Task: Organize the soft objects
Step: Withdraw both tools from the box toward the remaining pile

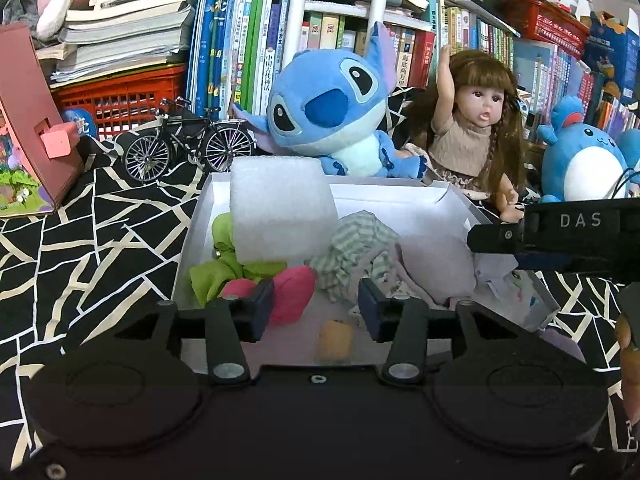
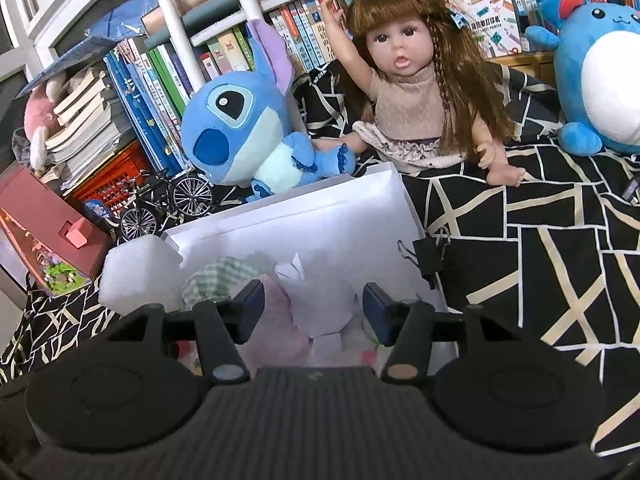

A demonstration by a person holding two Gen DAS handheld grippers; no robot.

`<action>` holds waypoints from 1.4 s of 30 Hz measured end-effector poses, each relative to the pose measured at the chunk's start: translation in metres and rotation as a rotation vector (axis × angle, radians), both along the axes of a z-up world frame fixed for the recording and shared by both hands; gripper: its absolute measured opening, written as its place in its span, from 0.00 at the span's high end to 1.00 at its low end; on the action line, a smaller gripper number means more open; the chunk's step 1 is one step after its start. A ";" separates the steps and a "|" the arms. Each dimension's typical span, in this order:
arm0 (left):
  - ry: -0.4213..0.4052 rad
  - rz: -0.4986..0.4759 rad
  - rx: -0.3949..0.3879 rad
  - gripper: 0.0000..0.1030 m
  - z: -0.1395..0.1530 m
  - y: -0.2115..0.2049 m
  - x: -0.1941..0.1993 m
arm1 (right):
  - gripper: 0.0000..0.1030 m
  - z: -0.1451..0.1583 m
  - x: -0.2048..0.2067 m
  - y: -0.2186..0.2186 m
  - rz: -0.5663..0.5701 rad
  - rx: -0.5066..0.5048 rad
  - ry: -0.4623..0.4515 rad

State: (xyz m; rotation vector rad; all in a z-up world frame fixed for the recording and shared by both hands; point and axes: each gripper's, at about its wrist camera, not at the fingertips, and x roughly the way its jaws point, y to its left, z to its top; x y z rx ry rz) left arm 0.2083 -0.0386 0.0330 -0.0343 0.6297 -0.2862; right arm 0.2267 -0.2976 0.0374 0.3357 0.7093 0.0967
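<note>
We're over the white box now, which sits on a black cloth with pale lines. Our left gripper hangs above the near end of the box, jaws partly open with nothing between them; the pink plush lies just past the left pad, and we cannot tell whether it touches. Beside it is a green cloth, and behind that a white foam block stands against the box's left wall. A green checked cloth is bunched mid-box, with a pale pink cloth to its right and a small tan piece on the bare floor of the box near us.

Our right gripper is partly open too, holding nothing, poised over the pale pink cloth and some white paper. In the left view its dark body reaches in over the box's right edge.

Behind the box sit a blue plush, a doll with one arm raised, and a round blue plush. A model bike stands at left, and a black clip is on the box's right rim.
</note>
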 end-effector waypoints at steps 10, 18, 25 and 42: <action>-0.036 -0.001 0.010 0.30 0.010 0.001 -0.022 | 0.24 0.010 -0.027 -0.005 0.022 -0.017 -0.050; -0.053 -0.016 0.019 0.24 0.017 0.001 -0.045 | 0.21 0.012 -0.051 -0.003 0.049 -0.043 -0.079; -0.061 -0.019 0.010 0.22 0.016 0.007 -0.069 | 0.18 0.009 -0.074 0.001 0.072 -0.072 -0.106; -0.084 0.003 -0.027 0.17 0.005 0.022 -0.126 | 0.15 -0.009 -0.127 0.011 0.135 -0.163 -0.154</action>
